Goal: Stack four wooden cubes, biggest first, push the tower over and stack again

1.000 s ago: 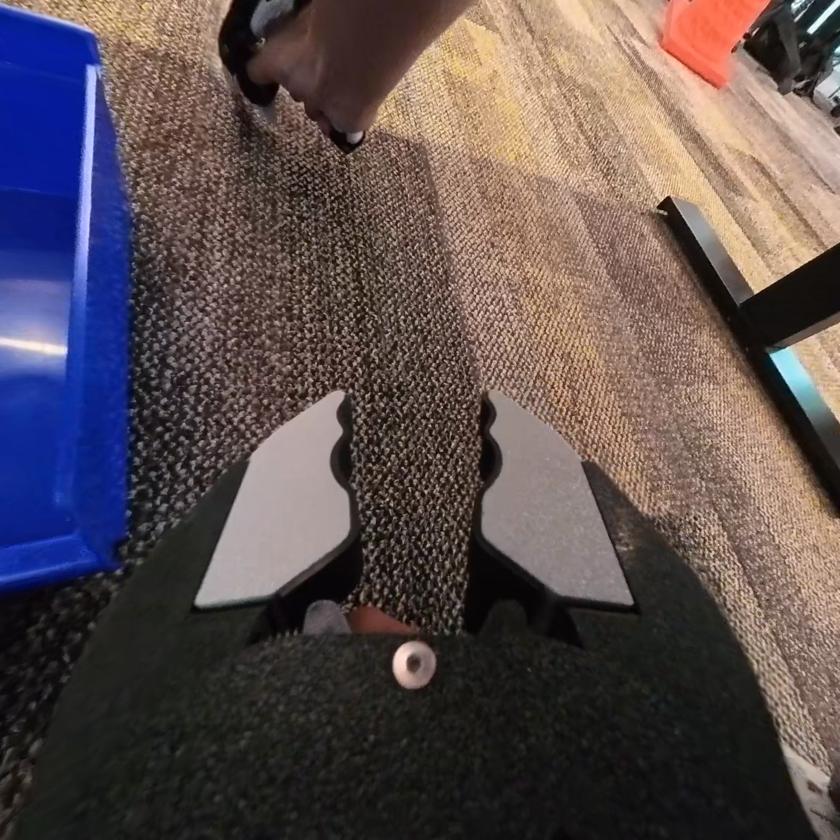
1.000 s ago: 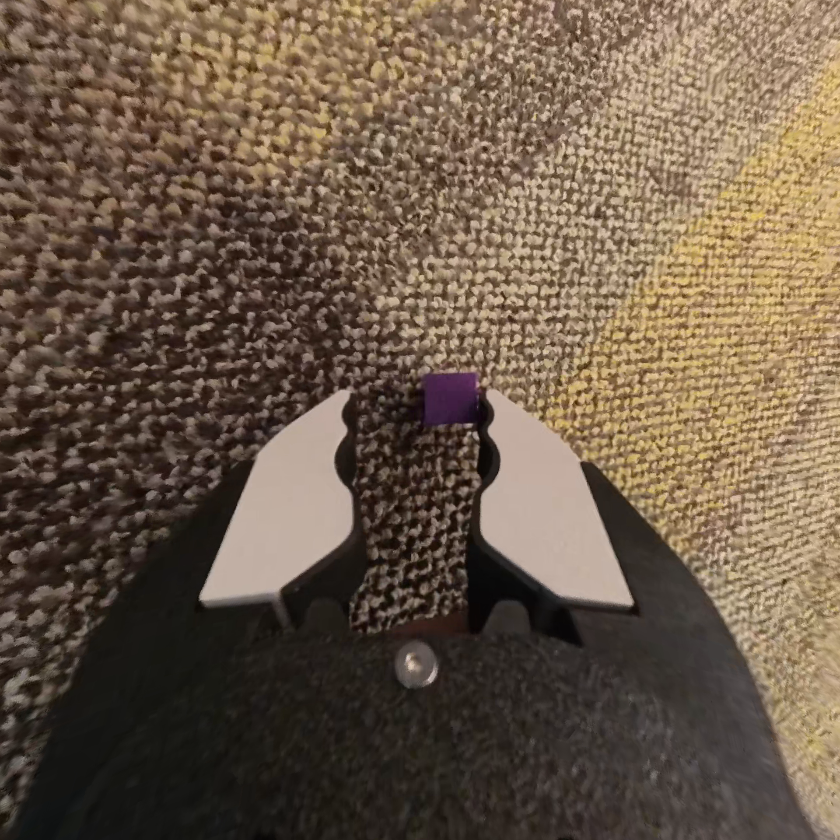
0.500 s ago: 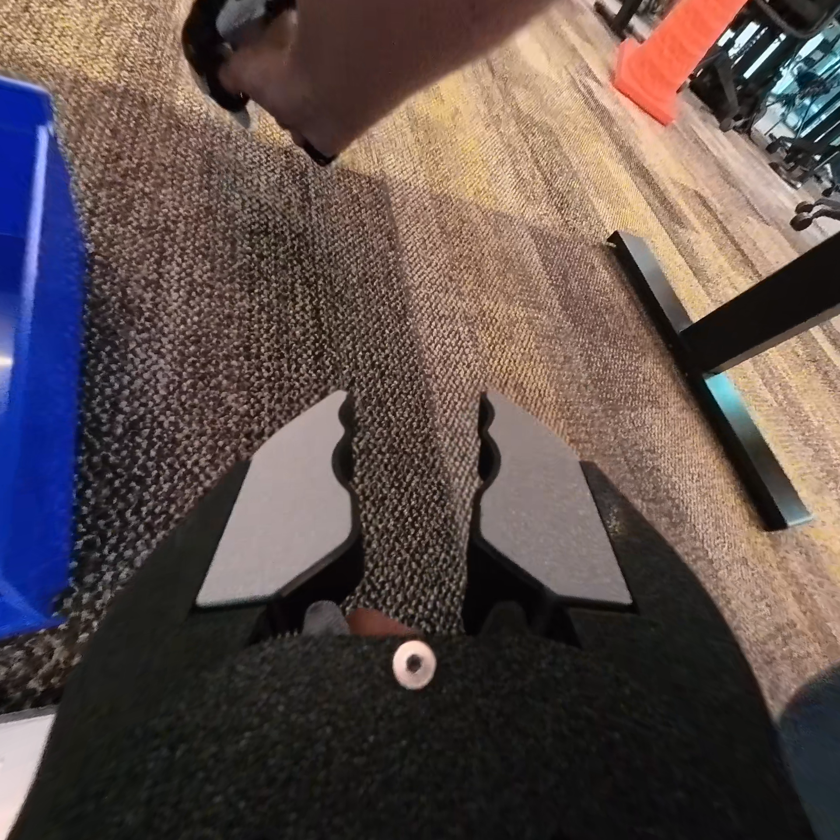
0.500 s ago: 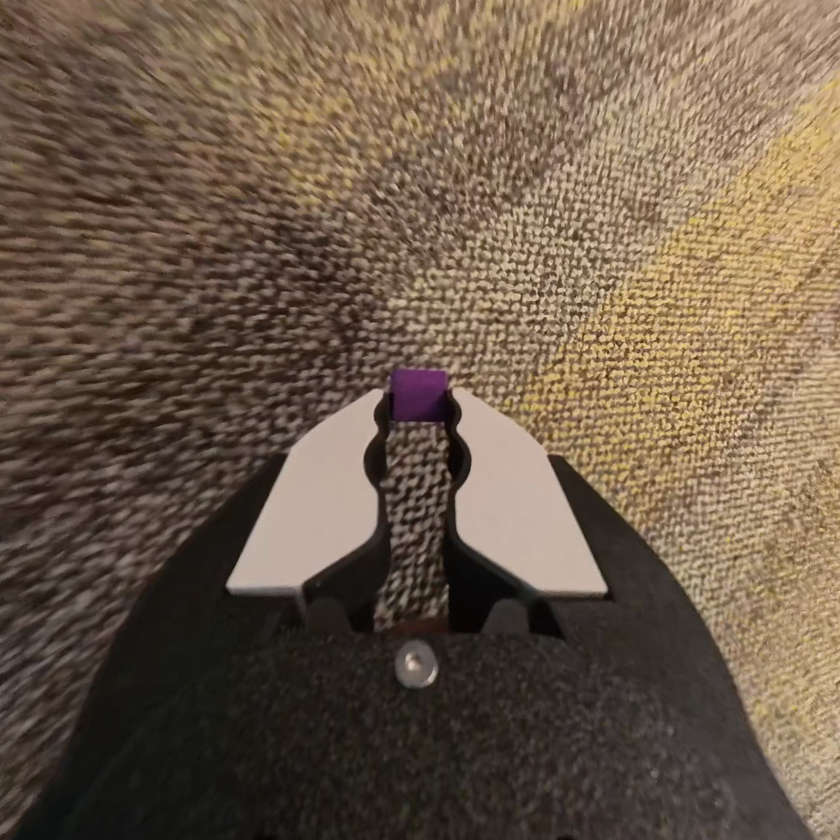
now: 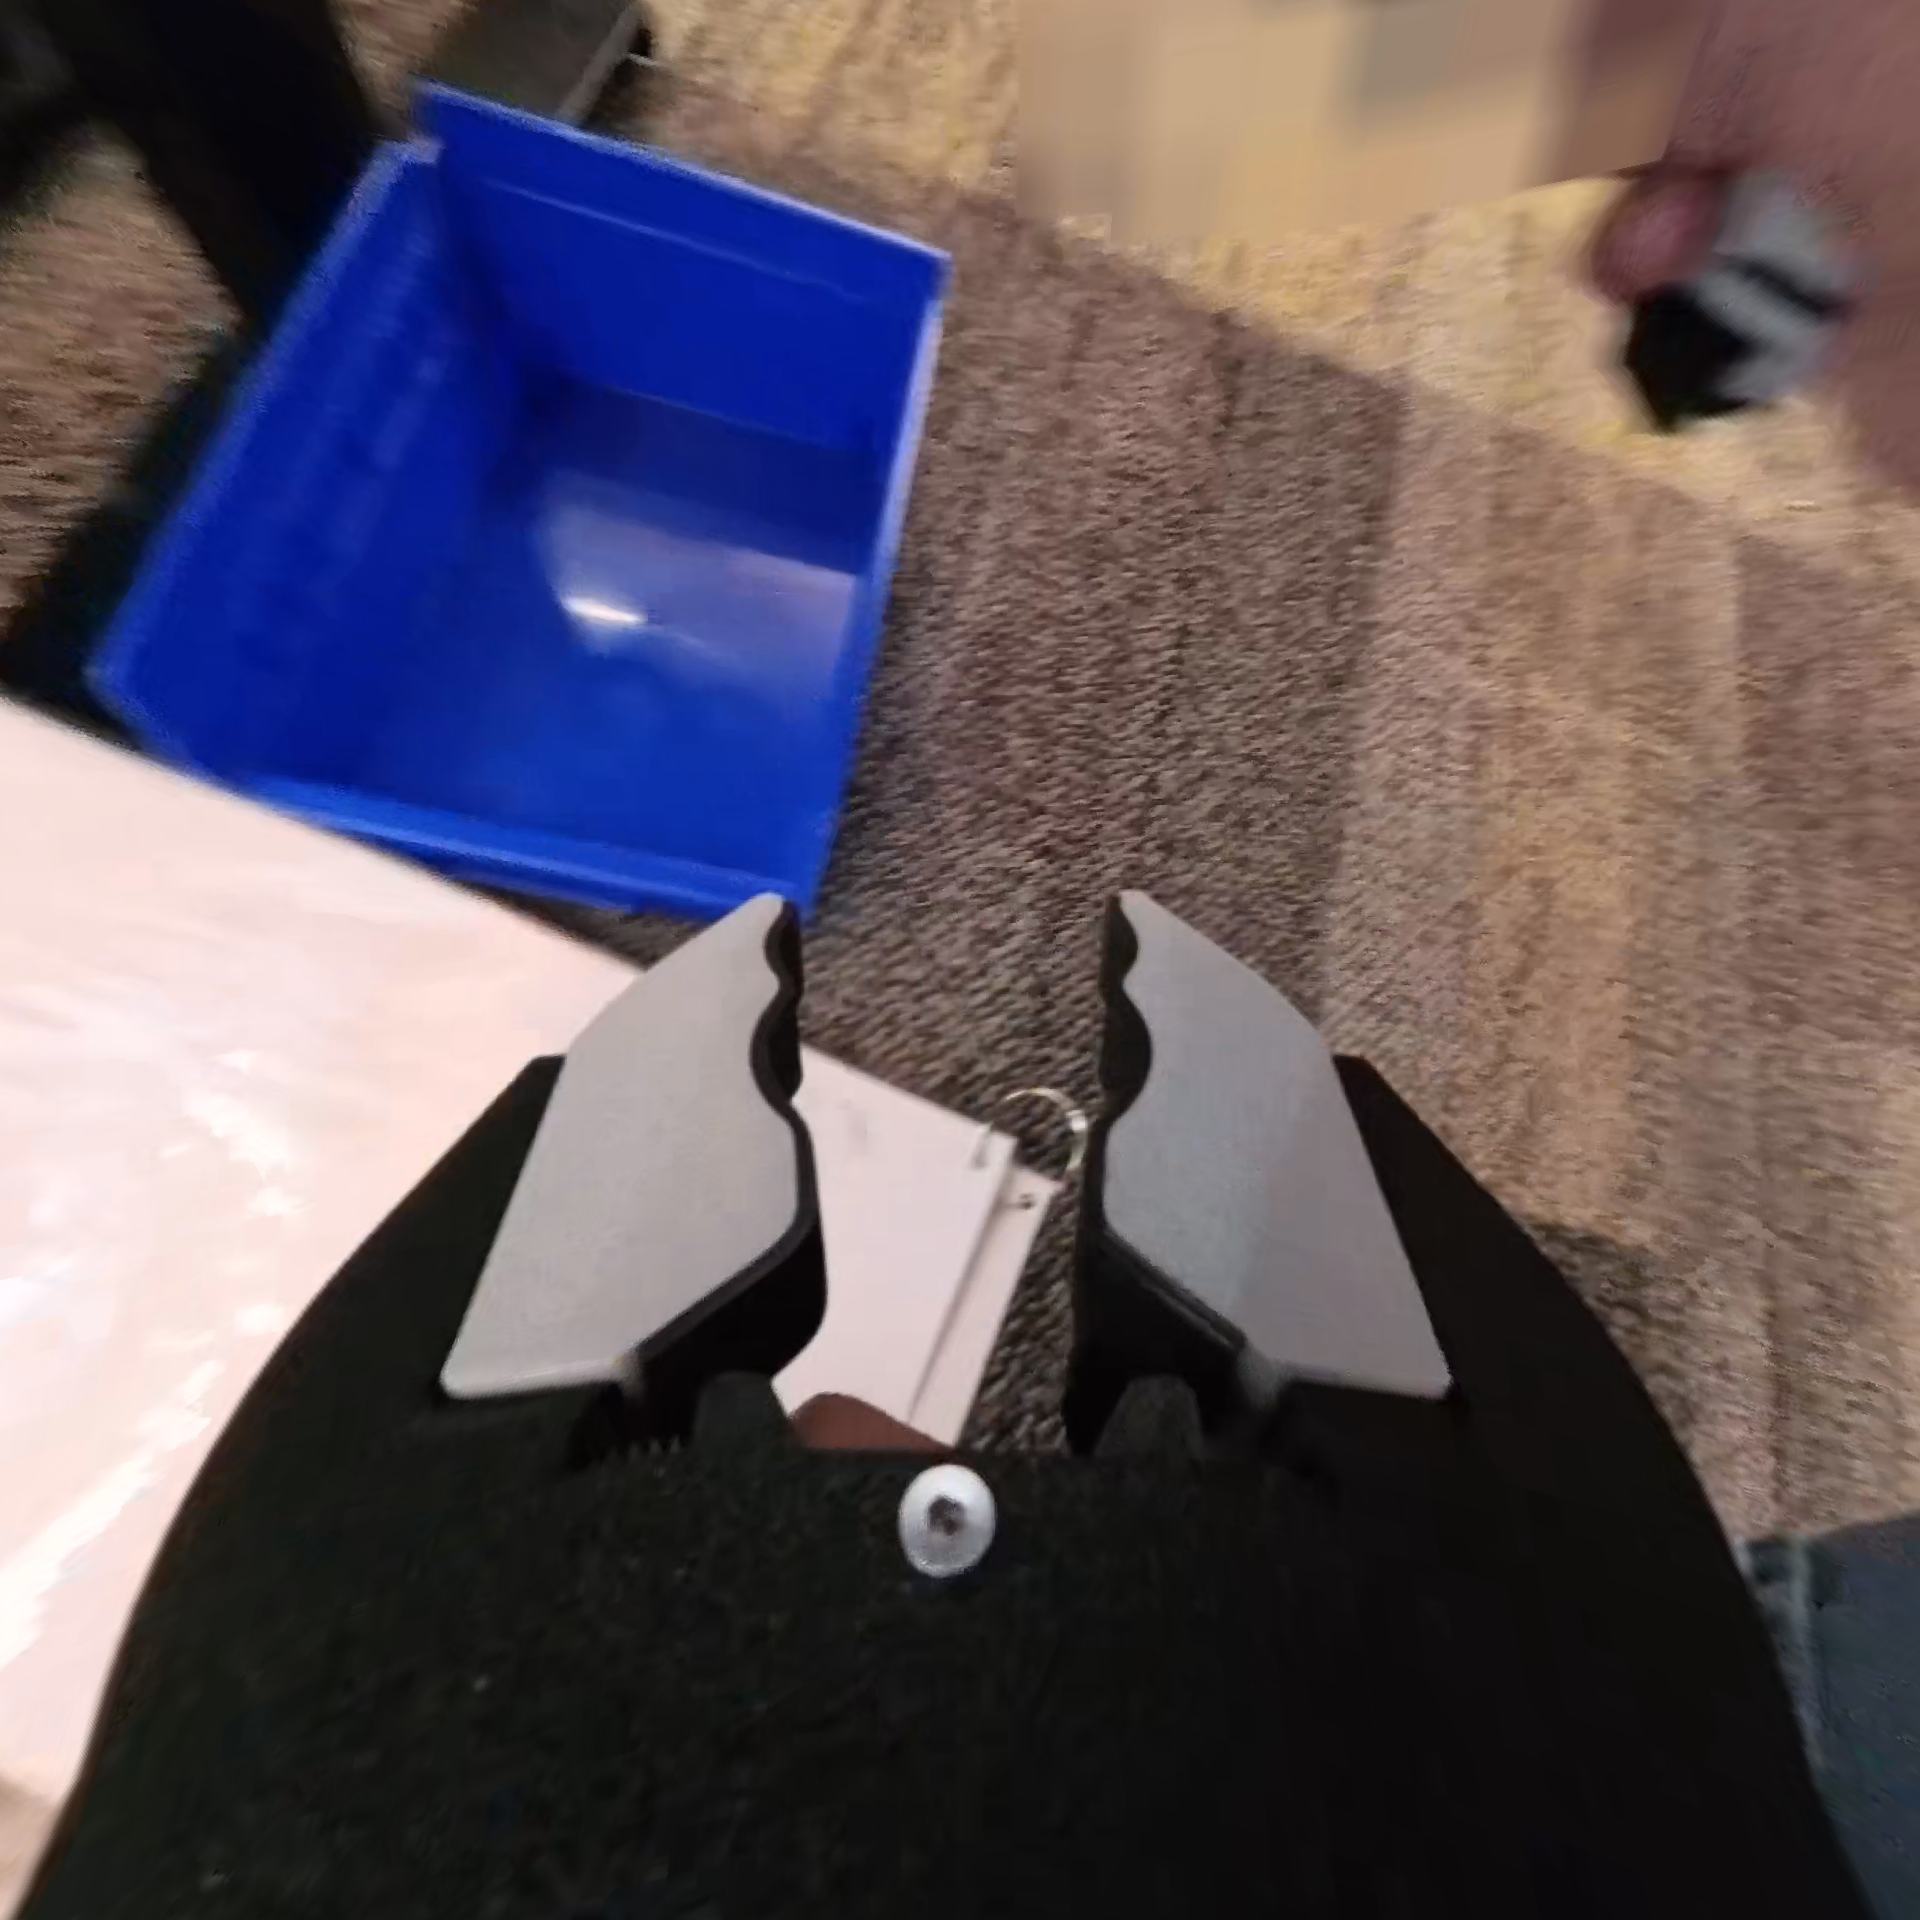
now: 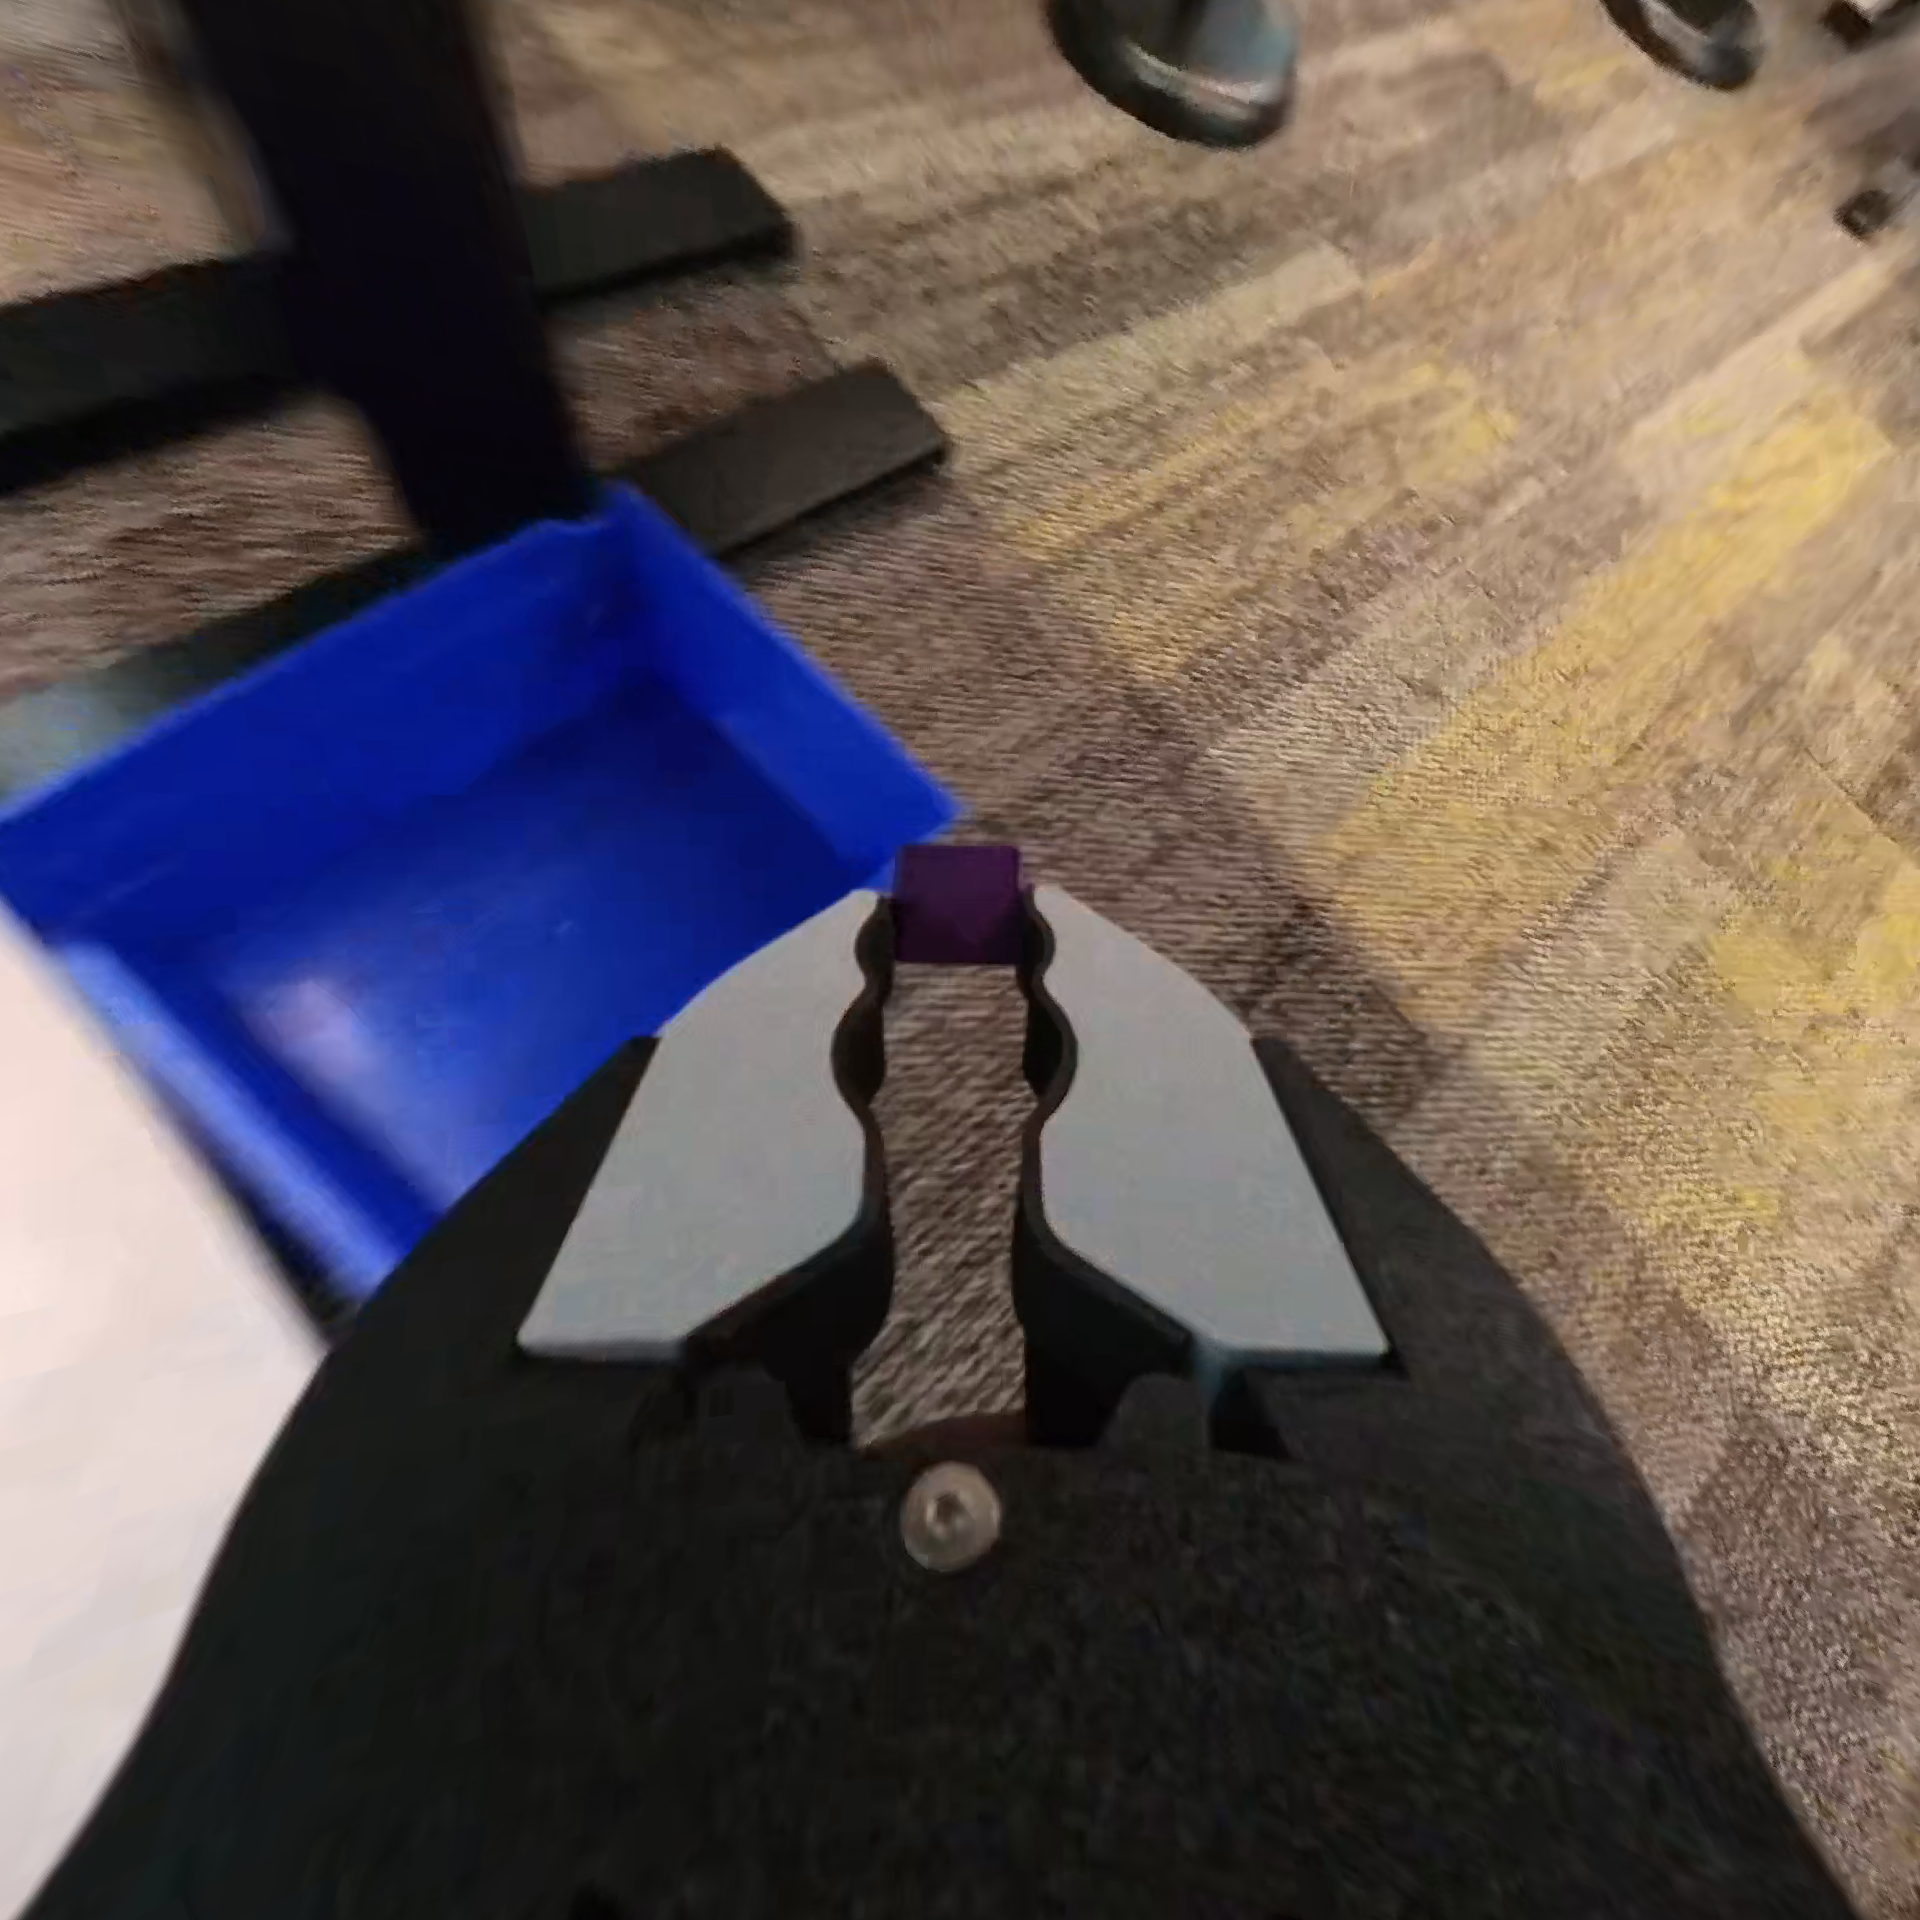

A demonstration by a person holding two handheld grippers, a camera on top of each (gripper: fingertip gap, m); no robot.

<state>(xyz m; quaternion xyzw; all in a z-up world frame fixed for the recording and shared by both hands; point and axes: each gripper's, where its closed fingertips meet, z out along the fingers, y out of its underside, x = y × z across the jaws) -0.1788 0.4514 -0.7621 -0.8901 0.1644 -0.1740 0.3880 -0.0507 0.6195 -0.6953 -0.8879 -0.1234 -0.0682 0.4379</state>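
My right gripper is shut on a small purple cube, pinched at the fingertips and held above the carpet, just right of the near corner of a blue bin. My left gripper is open and empty, above the carpet and the corner of a white sheet. The blue bin lies ahead and to its left. The hand holding the other gripper shows blurred at the top right of the left wrist view. No other cubes are in view.
The blue bin looks empty inside. Black table legs and feet stand behind the bin. Chair castors are at the far top. A small metal ring lies by the white sheet's corner. A white surface is at the left.
My right gripper closed on the purple cube, lifted it off the carpet and swung toward the blue bin. My left gripper swung left, bringing the bin and the white sheet into view.
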